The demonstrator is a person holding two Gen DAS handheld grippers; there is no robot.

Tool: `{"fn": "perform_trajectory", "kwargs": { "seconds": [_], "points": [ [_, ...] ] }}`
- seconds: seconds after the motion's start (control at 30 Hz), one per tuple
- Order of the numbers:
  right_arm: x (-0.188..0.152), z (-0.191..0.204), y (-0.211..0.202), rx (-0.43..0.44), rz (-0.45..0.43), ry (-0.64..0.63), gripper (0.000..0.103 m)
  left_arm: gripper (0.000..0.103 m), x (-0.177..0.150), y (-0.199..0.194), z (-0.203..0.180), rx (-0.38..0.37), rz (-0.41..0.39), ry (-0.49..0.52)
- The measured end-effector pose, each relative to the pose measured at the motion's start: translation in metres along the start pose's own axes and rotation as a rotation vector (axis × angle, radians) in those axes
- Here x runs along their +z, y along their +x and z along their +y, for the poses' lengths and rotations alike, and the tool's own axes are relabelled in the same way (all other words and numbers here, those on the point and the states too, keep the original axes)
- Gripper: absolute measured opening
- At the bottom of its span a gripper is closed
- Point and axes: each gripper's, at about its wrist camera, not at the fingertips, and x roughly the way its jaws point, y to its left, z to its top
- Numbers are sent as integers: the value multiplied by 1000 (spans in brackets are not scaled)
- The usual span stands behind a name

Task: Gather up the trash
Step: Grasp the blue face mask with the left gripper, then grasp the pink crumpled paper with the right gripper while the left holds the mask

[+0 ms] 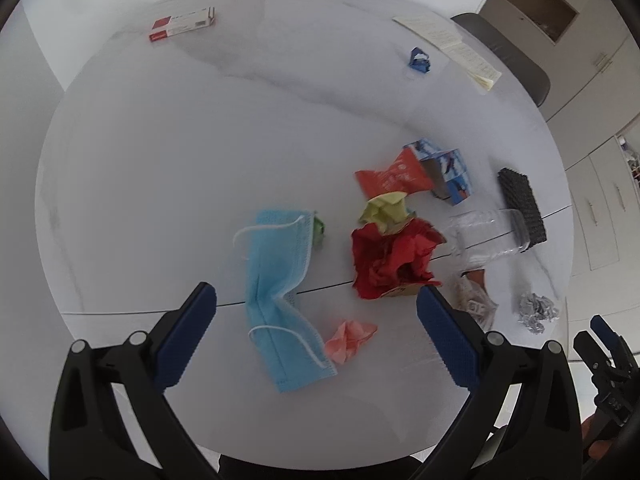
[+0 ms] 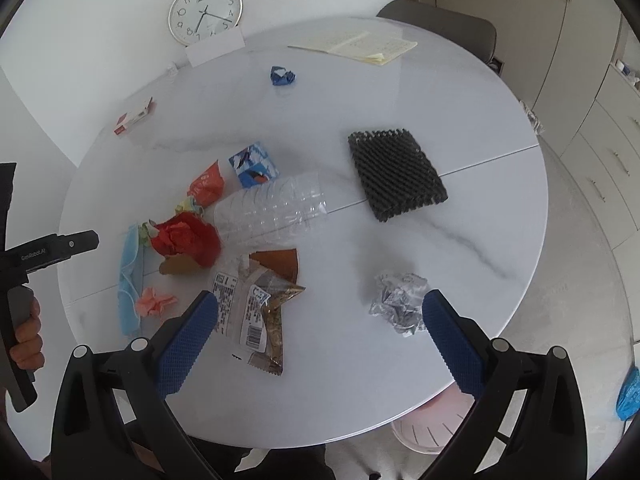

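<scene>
Trash lies scattered on a round white table (image 1: 160,160). My left gripper (image 1: 316,300) is open and empty above a blue face mask (image 1: 280,292), with a pink paper wad (image 1: 348,340) and crumpled red paper (image 1: 392,260) close by. My right gripper (image 2: 320,308) is open and empty above a snack wrapper (image 2: 260,312), with a crumpled foil ball (image 2: 400,300) by its right finger. A crushed clear bottle (image 2: 272,208), an orange wrapper (image 2: 206,184), a blue-and-white carton (image 2: 254,164) and a blue wad (image 2: 282,76) lie further in.
A black foam pad (image 2: 396,174), a red-and-white box (image 2: 134,118), open notebook pages (image 2: 360,46) and a white card (image 2: 214,50) sit on the table. A wall clock (image 2: 205,12) hangs behind. A pink basket (image 2: 432,428) stands on the floor under the table's near edge. A chair (image 2: 440,24) is at the far side.
</scene>
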Motion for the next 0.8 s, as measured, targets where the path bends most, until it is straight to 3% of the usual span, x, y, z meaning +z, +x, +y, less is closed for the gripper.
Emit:
{"fn": "perform_trajectory", "kwargs": {
  "seconds": [0.17,0.37,0.57,0.63,0.67,0.73,0.8],
  "points": [
    [-14,-4,21,36,49,3,101,93,-11,27,0,56,18,23],
    [-25,2,35,51,97,-15,101,77,-4,62,4,82,55,10],
    [-28,18,31,43,90,-31,101,52,4,90,9,63,130,46],
    [-29,24,29,19,85,-31,101,35,7,97,13,57,155,58],
    [-29,26,28,3,79,-29,101,32,8,98,15,59,154,64],
    [-29,30,24,-1,60,-14,101,19,12,98,18,17,162,77],
    [-29,36,22,17,50,-1,101,15,15,99,22,-20,174,78]
  ]
}}
